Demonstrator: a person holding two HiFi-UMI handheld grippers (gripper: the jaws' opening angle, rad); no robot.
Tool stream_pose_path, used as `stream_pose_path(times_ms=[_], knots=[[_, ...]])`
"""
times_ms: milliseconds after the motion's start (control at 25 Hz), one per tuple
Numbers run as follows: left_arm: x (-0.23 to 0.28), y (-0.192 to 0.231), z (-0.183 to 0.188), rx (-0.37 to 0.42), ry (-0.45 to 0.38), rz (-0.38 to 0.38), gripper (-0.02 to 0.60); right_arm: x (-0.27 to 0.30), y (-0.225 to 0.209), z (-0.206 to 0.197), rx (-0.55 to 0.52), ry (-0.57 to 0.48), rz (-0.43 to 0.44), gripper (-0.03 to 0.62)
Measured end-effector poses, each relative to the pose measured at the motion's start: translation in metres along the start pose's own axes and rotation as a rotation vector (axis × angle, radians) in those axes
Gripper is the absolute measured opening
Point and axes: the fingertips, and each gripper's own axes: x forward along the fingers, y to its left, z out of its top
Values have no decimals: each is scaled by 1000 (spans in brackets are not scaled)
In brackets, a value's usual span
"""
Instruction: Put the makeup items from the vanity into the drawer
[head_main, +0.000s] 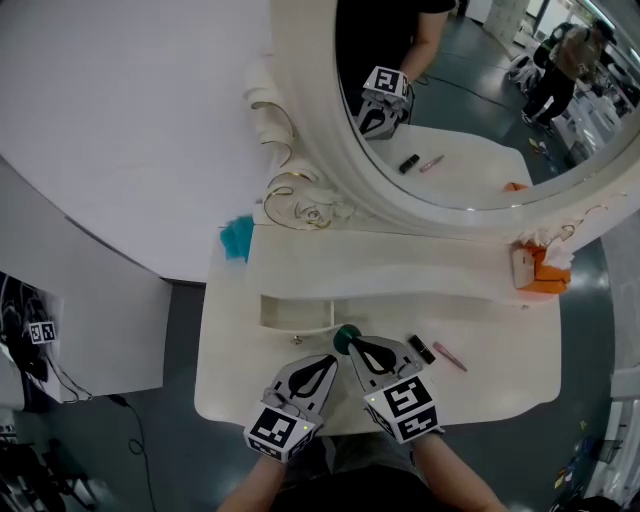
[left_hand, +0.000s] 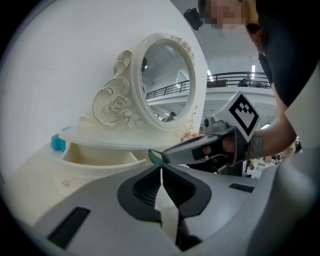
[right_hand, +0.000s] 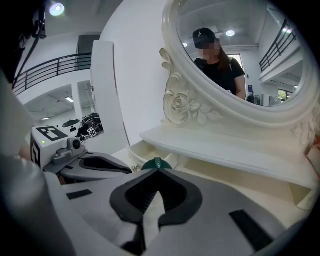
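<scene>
Grey-bodied left gripper sits low in the frame's centre, its jaws pressed together on nothing. Just right of it, the right gripper pinches a dark green round makeup piece at its tips, jaws narrow around it. Immediately above and to the left lies the small open cream drawer under the vanity shelf, so the step in hand looks like carrying this piece to the drop. The next move seems to call for a short shift up-left over the drawer's mouth, then a release. A short black tube and a thin pink stick lie on the white vanity top, right of centre.
</scene>
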Motion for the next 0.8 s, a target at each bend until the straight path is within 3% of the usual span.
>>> stream_pose_path(times_ms=[800], knots=[[-32,60,9,-28,-29,69,20,54,46,40,-49,7,83,21]])
